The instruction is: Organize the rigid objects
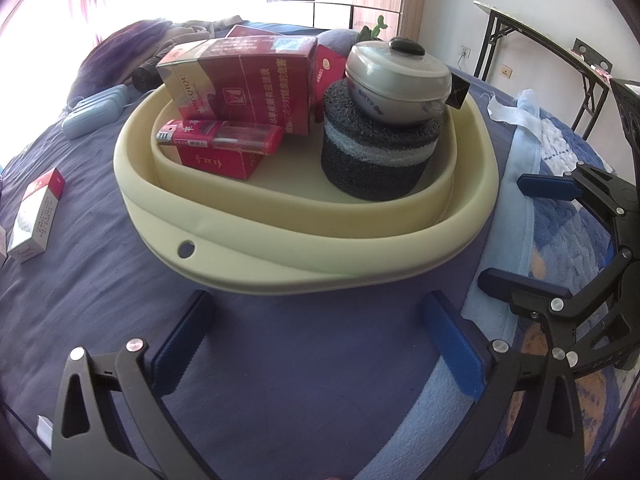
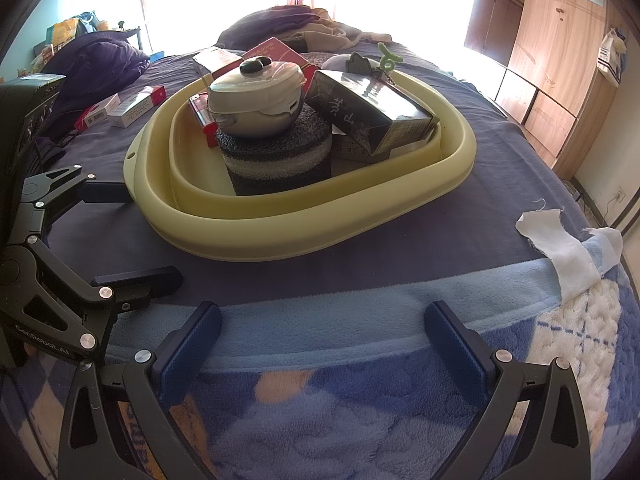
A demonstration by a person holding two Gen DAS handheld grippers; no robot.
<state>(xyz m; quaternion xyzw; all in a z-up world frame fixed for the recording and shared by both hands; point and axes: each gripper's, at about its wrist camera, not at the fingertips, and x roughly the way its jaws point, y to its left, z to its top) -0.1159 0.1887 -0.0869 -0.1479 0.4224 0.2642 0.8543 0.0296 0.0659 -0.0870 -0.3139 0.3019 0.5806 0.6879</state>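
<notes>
- Bedroom scene: a bed covered by a dark blue sheet (image 1: pixel 100 280), with a light blue fleece blanket (image 2: pixel 360 380) along its near edge and a wooden wardrobe (image 2: pixel 552 60) behind.
- A cream collapsible plastic basin (image 1: pixel 304 240) is seen at the middle of the bed, already loaded.
- Inside, a grey lidded toy pot (image 1: pixel 396 80) is stacked on a dark grey foam cylinder (image 1: pixel 372 160); a large red carton (image 1: pixel 244 80) leans at the basin's far left, with a red lighter (image 1: pixel 224 138) laid on a small red pack (image 1: pixel 220 162).
- A black printed box (image 2: pixel 372 112) is propped at the basin's right edge.
- Loose red-and-white packs (image 2: pixel 132 108) are left near the bed's left edge, well apart from the basin; one white-red pack (image 1: pixel 38 216) lies closest.
- Left gripper (image 1: pixel 316 344): jaws apart, nothing held, just short of the basin's near rim.
- Right gripper (image 2: pixel 320 344): jaws apart, empty, over the blanket edge.
- Judged next: the loose packs are to be collected. Each should be gripped across its narrow faces and set down flat in free floor space, as the pot stack looks top-heavy.
</notes>
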